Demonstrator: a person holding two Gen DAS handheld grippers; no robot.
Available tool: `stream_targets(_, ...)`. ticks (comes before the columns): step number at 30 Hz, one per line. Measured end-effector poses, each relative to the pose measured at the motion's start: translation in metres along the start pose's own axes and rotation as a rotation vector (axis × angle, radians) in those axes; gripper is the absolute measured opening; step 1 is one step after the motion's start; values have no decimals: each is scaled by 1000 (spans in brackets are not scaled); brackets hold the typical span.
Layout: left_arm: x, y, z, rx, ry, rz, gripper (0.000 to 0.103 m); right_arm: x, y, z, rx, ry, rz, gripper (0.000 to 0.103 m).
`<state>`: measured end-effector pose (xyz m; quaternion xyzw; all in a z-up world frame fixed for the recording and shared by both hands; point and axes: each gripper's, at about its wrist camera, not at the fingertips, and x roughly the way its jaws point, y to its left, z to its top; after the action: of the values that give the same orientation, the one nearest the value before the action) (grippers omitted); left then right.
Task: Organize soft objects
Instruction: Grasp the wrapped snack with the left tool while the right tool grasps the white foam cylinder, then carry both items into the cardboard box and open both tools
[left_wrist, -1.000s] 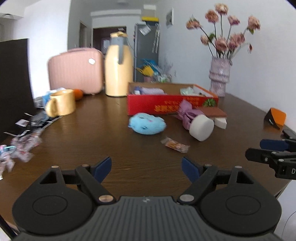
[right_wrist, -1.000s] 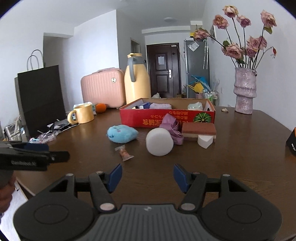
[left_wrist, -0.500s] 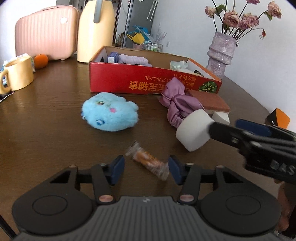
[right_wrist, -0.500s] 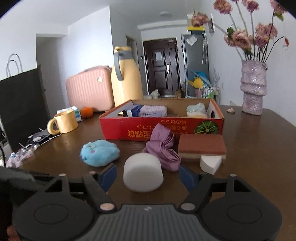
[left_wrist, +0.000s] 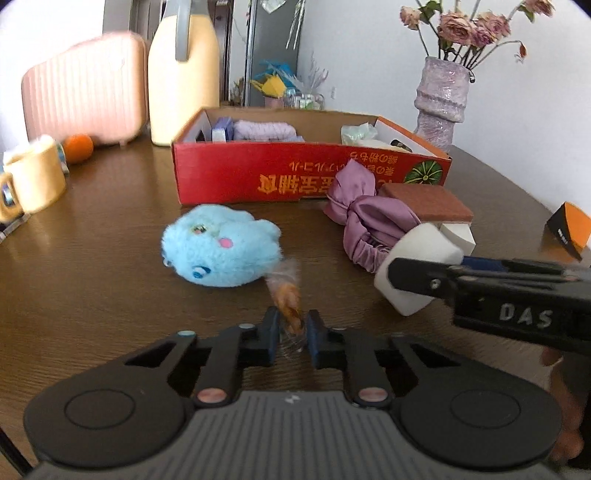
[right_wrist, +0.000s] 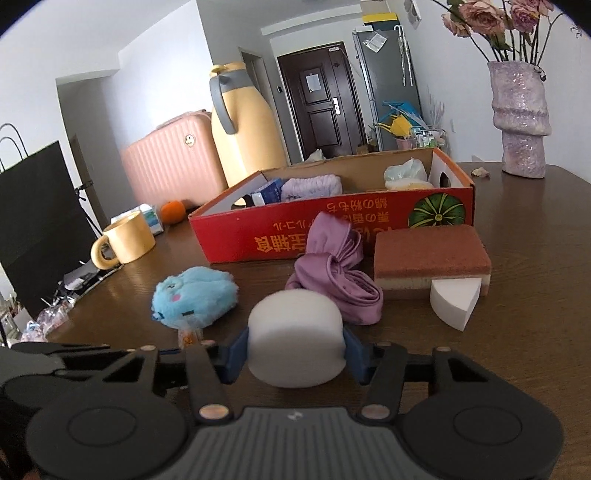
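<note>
While both grippers work low over the dark wooden table (left_wrist: 92, 266), the left gripper (left_wrist: 291, 334) has its blue-padded fingers (left_wrist: 271, 332) closing and all but pressed together on a small clear-wrapped orange sweet (left_wrist: 288, 299), whose wrapper pokes up and forward from between the pads; the sweet is blurred, so how firmly it is pinched is hard to judge. Just beyond those fingertips and slightly to their left lies the fluffy light-blue plush toy (left_wrist: 221, 245). The right gripper (right_wrist: 295, 349) has its jaws closing around a white foam cylinder (right_wrist: 295, 341), with a blue pad touching each flank of the foam. Ahead of these fingers sit a crumpled mauve satin scrunchie (right_wrist: 332, 273), a brown-topped rectangular sponge (right_wrist: 430, 258) and a white wedge-shaped foam piece (right_wrist: 456, 301), and behind them all stands the open red cardboard box (right_wrist: 332, 236) that already holds soft items. To do this step well, the right pads should squeeze only until the foam dimples, staying centred on its sides so it does not squirt out, then lift straight before travelling over the box wall. The left should confirm its pinch before rising.
</note>
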<state>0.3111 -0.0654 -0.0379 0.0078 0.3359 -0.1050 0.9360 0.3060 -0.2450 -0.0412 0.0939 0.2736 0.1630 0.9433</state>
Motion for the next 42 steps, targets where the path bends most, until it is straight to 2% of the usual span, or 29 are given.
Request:
stream_targets(9, -60, -10, -19, 71, -71, -29, 13, -53, 7, -13, 18, -60, -11, 53)
stream_targets(14, -99, -7, -27, 56, -140, -35, 13, -78, 18, -23, 14, -82, -16, 53)
stream_targets(24, -131, 2, -23, 44, -233, -65, 13, -109, 31, -27, 9, -123, -39, 53)
stream_targets(29, -113, 6, 10, 62, -249, -54, 13, -99, 24, -4, -17, -138, 2, 53)
stream_targets(33, -72, 17, 77, 55, -221, -102, 13, -70, 10, 60, -41, -155, 68, 53)
stream_targets(37, 0, 31, 159, 42, -154, -94, 13, 6, -14, 149, 11, -123, 78, 53)
stream_targets(40, 63, 38, 203, 38, -68, -62, 13, 79, -35, 201, 117, -29, 81, 53)
stream_targets(42, 106, 44, 224, 21, 2, -42, 13, 128, -43, 226, 147, 40, 51, 53)
